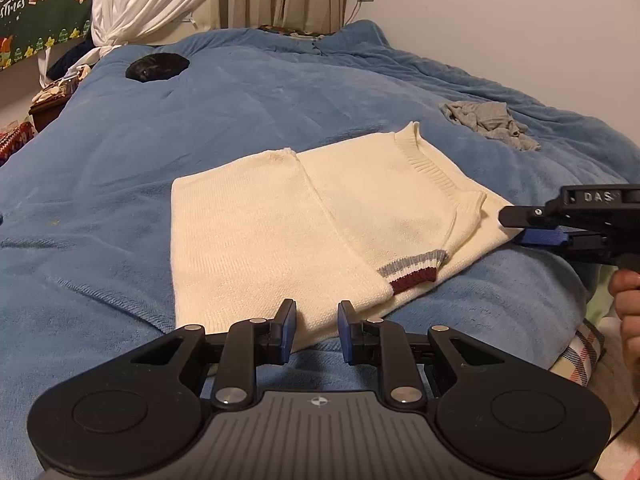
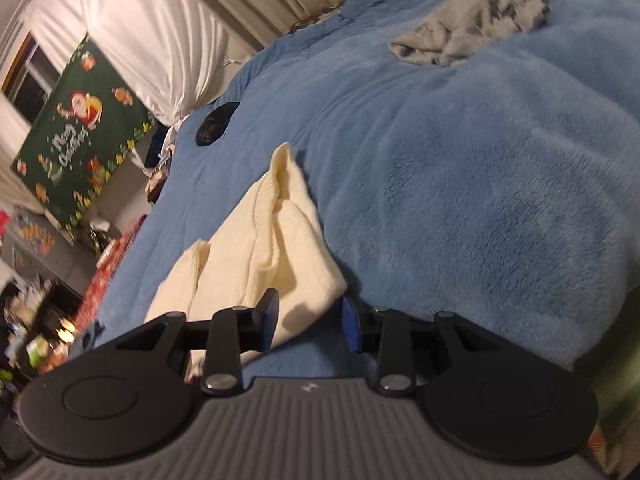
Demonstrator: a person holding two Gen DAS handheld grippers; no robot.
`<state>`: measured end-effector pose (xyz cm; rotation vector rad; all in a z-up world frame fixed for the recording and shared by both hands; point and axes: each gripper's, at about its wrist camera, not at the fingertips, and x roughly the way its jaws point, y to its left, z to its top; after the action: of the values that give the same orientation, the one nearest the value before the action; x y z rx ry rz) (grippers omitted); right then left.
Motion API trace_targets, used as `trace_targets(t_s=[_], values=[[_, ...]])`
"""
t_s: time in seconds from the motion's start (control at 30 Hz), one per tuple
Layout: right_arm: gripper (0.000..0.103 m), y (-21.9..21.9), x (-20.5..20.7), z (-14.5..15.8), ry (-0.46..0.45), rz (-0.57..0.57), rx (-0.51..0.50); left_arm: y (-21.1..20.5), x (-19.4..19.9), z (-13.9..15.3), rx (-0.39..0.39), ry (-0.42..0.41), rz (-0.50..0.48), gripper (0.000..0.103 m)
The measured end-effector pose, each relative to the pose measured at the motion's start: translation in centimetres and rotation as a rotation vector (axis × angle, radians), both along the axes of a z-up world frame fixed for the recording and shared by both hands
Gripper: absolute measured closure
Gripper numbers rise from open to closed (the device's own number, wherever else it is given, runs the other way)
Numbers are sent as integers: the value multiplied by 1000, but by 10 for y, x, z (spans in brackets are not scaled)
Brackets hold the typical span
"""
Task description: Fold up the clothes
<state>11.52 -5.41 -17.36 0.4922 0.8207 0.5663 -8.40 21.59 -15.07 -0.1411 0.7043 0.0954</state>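
A cream knitted sweater (image 1: 280, 232) lies folded flat on the blue blanket (image 1: 200, 120), with its collar at the far right and a sleeve's grey and maroon striped cuff (image 1: 412, 272) on top. My left gripper (image 1: 317, 330) hovers at the sweater's near edge, jaws apart and nothing pinched between the blue pads. My right gripper (image 1: 514, 227) reaches in from the right, turned on its side, at the sweater's right corner. In the right wrist view that gripper (image 2: 310, 320) stands open; the sweater (image 2: 272, 248) has its corner loose between the fingers.
A crumpled grey garment (image 1: 490, 122) lies farther back on the right of the bed, also seen as grey cloth (image 2: 468, 32). A black object (image 1: 156, 67) rests near the far left. A person's hand (image 1: 628, 308) holds the right gripper. Cluttered furniture stands past the bed's left edge.
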Motion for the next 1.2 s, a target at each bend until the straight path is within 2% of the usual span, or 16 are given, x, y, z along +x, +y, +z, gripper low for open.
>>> trace_targets(t_s=[0.07,0.1,0.13,0.3,0.5,0.63,0.8,0.93,1.1,1.2], values=[[78,5,4,0,4,-15,10,2,-1,1,-13,0,8,82],[90,7,6,2,-1,-23,16,4,-2,2,-21,1,13,82],[93,11,6,5,-14,-29,16,6,-3,4,-31,-1,19,82],[95,41,-4,41,-143,36,3,29,-21,15,-38,-39,72,82],[95,119,-33,86,-332,289,-5,77,-48,20,-79,-77,205,82],[95,188,-55,82,-355,481,-59,105,-67,22,-132,-106,281,82],[95,266,-88,31,-357,677,-293,122,-76,23,-175,-130,315,83],[94,277,-109,10,-407,703,-396,128,-75,17,-229,-135,295,83],[79,278,-108,20,-397,717,-342,130,-66,13,-341,-148,226,83],[79,275,-117,23,-413,749,-345,126,-61,13,-368,-150,193,82]])
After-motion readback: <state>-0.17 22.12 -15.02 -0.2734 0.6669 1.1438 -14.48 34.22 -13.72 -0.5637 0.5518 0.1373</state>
